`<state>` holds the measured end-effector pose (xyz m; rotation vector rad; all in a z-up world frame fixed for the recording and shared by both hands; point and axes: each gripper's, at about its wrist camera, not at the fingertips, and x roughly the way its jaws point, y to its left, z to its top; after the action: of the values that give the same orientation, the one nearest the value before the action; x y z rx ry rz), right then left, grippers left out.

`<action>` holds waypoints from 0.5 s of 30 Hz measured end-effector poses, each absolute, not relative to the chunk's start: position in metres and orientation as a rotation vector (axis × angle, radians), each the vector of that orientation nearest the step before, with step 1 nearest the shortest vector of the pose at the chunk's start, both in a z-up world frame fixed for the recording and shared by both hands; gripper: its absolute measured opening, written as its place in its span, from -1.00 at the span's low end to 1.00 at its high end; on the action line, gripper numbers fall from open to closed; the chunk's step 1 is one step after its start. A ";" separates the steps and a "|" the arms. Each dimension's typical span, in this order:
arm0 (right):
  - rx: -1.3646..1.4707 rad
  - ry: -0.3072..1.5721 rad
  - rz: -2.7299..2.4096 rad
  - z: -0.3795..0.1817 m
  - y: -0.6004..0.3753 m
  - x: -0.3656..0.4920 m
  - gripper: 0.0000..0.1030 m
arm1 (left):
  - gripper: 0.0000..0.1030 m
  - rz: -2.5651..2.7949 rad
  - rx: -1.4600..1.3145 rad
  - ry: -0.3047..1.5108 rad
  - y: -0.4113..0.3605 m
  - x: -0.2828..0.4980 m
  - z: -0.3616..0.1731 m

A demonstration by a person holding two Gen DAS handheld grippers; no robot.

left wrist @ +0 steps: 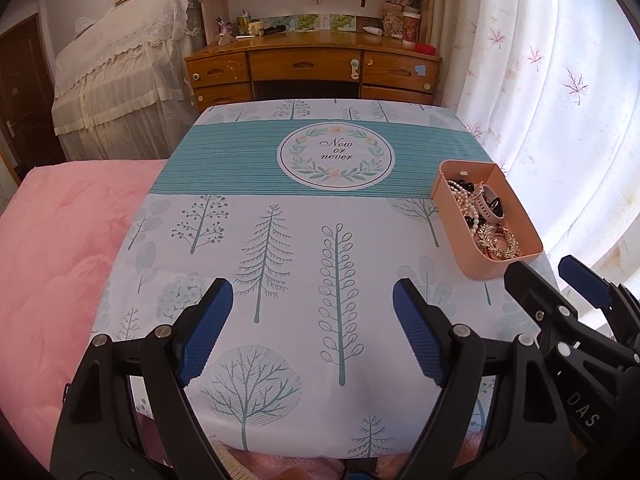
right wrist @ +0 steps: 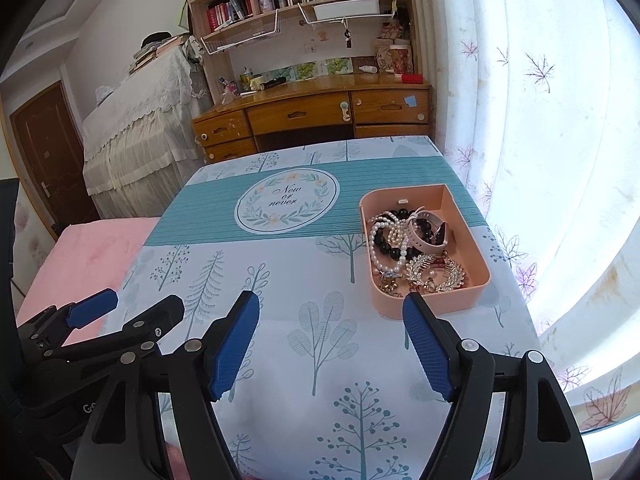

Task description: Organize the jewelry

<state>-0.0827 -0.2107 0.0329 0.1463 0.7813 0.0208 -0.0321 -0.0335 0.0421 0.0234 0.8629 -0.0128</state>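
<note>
Two grippers hang over the table (left wrist: 304,240), both tilted down at the tree-print cloth. The left gripper (left wrist: 312,312) has its jaws spread wide with only cloth between them. The right gripper (right wrist: 328,320) sits just right of it, jaws likewise released and gripping nothing; its right fingertip (right wrist: 416,312) shows in front of the tray's near wall, though whether it touches I cannot tell.

One pink tray (right wrist: 472,292) stands on the cloth, right of the round emblem (right wrist: 286,200) and near the table's right edge beside the curtain. All the jewelry in sight lies inside it:
- one white pearl strand (right wrist: 374,242) along the left wall
- one string of black beads (right wrist: 394,250) tangled with it
- one pale pink watch (right wrist: 424,232) toward the middle
- one gold leaf-wreath brooch (right wrist: 436,272) at the near end
- a few small gold pieces (right wrist: 388,284) in the near left corner, too jumbled to count

A small white clip sits on the tray's far wall.

The emblem, a leaf wreath on the teal stripe, reads "Now or never". The right gripper's body, seen from the left wrist, carries the letters "DAS".
</note>
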 end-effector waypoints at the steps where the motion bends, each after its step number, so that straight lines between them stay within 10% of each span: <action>1: 0.145 0.783 0.022 0.034 -0.210 -0.083 0.46 | 0.56 -0.011 0.022 0.863 -0.033 -0.032 0.042; 15: 0.120 0.781 0.019 0.041 -0.203 -0.085 0.46 | 0.56 -0.005 0.014 0.849 -0.025 -0.032 0.041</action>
<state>-0.0852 -0.2034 0.0413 0.1203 0.7812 0.0189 -0.0321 -0.0247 0.0409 0.0138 0.8491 -0.0049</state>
